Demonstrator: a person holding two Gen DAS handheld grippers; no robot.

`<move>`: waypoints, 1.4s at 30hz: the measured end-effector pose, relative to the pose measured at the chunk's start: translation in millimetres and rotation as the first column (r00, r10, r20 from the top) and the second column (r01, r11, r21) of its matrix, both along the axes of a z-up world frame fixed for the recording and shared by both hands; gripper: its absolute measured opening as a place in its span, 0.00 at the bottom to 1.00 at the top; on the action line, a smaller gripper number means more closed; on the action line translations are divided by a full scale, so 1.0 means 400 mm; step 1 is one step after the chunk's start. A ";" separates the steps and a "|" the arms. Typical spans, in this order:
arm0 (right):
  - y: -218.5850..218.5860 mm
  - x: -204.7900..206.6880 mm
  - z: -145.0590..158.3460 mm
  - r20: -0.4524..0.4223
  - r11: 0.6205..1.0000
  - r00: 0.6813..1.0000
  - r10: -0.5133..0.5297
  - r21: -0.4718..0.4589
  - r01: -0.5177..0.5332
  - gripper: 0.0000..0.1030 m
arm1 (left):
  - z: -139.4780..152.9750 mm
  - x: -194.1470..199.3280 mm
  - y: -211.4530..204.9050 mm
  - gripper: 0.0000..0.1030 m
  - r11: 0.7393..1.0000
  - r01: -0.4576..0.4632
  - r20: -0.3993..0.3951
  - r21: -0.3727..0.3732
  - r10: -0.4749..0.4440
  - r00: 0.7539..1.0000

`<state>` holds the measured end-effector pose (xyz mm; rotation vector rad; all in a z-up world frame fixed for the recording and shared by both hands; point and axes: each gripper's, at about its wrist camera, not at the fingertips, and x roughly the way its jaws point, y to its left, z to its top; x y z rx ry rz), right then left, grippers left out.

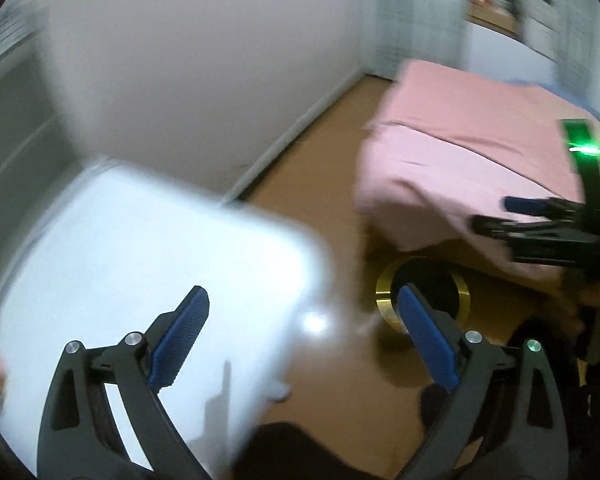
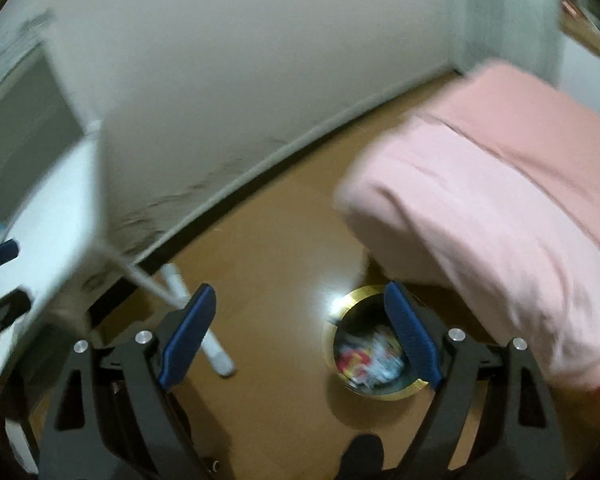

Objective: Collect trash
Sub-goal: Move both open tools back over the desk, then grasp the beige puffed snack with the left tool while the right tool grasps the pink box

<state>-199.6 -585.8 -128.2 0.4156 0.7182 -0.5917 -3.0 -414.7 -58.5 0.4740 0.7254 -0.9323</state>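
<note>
A round bin with a gold rim (image 2: 382, 395) stands on the brown floor beside the pink bed, and crumpled colourful trash (image 2: 364, 356) lies inside it. My right gripper (image 2: 300, 288) hangs open above the floor and the bin's left edge, with nothing between its blue pads. My left gripper (image 1: 303, 292) is open too and holds nothing. Its left finger is over the white table's corner (image 1: 140, 260), its right finger over the bin (image 1: 384, 292). The right gripper (image 1: 492, 213) also shows at the right edge of the left wrist view, in front of the bed. Both views are blurred.
A bed under a pink blanket (image 2: 500, 200) fills the right side, overhanging the bin. A white table (image 2: 52, 220) with slanted white legs (image 2: 216, 348) stands at the left against a pale wall (image 1: 220, 60). Brown floor (image 2: 268, 220) runs between them.
</note>
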 end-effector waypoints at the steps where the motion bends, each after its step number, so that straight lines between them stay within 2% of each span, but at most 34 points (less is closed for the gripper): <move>1: 0.032 0.038 0.018 0.007 0.999 0.999 0.039 -0.011 -0.039 0.81 | 0.009 0.036 0.050 0.90 0.999 -0.051 0.004 -0.005 0.051 0.999; 3: 0.114 0.131 0.057 0.019 0.990 0.990 0.139 -0.026 -0.138 0.81 | 0.022 0.118 0.181 0.90 0.981 -0.193 0.022 -0.012 0.193 0.981; 5: 0.200 0.218 0.089 0.029 0.971 0.971 0.236 -0.039 -0.235 0.81 | 0.027 0.188 0.303 0.90 0.944 -0.328 0.059 -0.019 0.329 0.942; 7: 0.296 0.304 0.115 0.027 0.942 0.944 0.330 -0.070 -0.327 0.84 | 0.024 0.263 0.436 0.90 0.887 -0.462 0.081 -0.015 0.462 0.883; 8: 0.346 0.348 0.123 0.019 0.923 0.926 0.377 -0.086 -0.375 0.84 | 0.023 0.287 0.477 0.90 0.868 -0.496 0.072 -0.018 0.496 0.866; 9: 0.390 0.385 0.128 0.010 0.907 0.910 0.414 -0.095 -0.411 0.84 | 0.022 0.318 0.533 0.90 0.837 -0.547 0.055 -0.019 0.547 0.835; 11: 0.450 0.439 0.130 -0.002 0.881 0.886 0.464 -0.100 -0.462 0.84 | 0.021 0.378 0.631 0.90 0.783 -0.621 0.027 -0.036 0.622 0.782; 14: 0.549 0.535 0.125 -0.024 0.837 0.841 0.540 -0.089 -0.540 0.84 | 0.008 0.451 0.733 0.90 0.720 -0.693 0.014 -0.038 0.694 0.720; 17: 0.628 0.591 0.120 -0.041 0.804 0.808 0.587 -0.090 -0.588 0.84 | -0.014 0.508 0.784 0.90 0.686 -0.727 -0.020 -0.034 0.727 0.686; 20: 0.702 0.644 0.114 -0.056 0.771 0.776 0.629 -0.087 -0.631 0.84 | -0.034 0.557 0.814 0.90 0.680 -0.732 -0.080 -0.029 0.729 0.680; 22: 0.744 0.679 0.110 -0.070 0.751 0.756 0.650 -0.087 -0.654 0.84 | -0.047 0.587 0.819 0.90 0.687 -0.726 -0.112 -0.033 0.719 0.686; 23: 0.758 0.690 0.107 -0.077 0.744 0.749 0.658 -0.086 -0.662 0.84 | -0.047 0.601 0.820 0.88 0.682 -0.731 -0.114 -0.022 0.725 0.679; 24: 0.783 0.712 0.104 -0.089 0.731 0.736 0.671 -0.084 -0.677 0.84 | -0.050 0.605 0.825 0.84 0.685 -0.728 -0.124 -0.032 0.720 0.683; 25: 0.798 0.724 0.103 -0.096 0.722 0.727 0.680 -0.084 -0.687 0.84 | -0.049 0.604 0.829 0.67 0.701 -0.711 -0.140 -0.054 0.699 0.701; 26: 0.817 0.742 0.100 -0.108 0.711 0.716 0.690 -0.085 -0.698 0.84 | -0.054 0.613 0.835 0.52 0.710 -0.703 -0.150 -0.052 0.690 0.708; 27: 0.838 0.761 0.097 -0.125 0.698 0.702 0.701 -0.086 -0.711 0.84 | -0.058 0.609 0.840 0.48 0.718 -0.695 -0.155 -0.044 0.682 0.714; 28: 0.861 0.785 0.092 -0.143 0.683 0.687 0.712 -0.085 -0.725 0.84 | -0.055 0.603 0.846 0.39 0.723 -0.689 -0.155 -0.048 0.676 0.720; 31: 0.919 0.850 0.076 -0.186 0.647 0.646 0.740 -0.067 -0.760 0.84 | -0.037 0.555 0.874 0.30 0.745 -0.665 -0.126 -0.052 0.656 0.744; 33: 0.965 0.904 0.063 -0.212 0.627 0.623 0.753 -0.055 -0.777 0.84 | -0.022 0.516 0.910 0.29 0.751 -0.658 -0.112 -0.056 0.650 0.752; 36: 1.024 0.978 0.048 -0.242 0.617 0.613 0.753 -0.064 -0.784 0.84 | -0.011 0.463 0.972 0.29 0.750 -0.659 -0.105 -0.061 0.652 0.751; 39: 1.060 1.029 0.037 -0.252 0.615 0.607 0.754 -0.053 -0.787 0.84 | -0.004 0.403 1.034 0.28 0.734 -0.677 -0.089 -0.055 0.672 0.735; 42: 1.081 1.065 0.039 -0.243 0.626 0.617 0.748 -0.050 -0.778 0.81 | -0.008 0.370 1.079 0.28 0.717 -0.695 -0.089 -0.052 0.690 0.719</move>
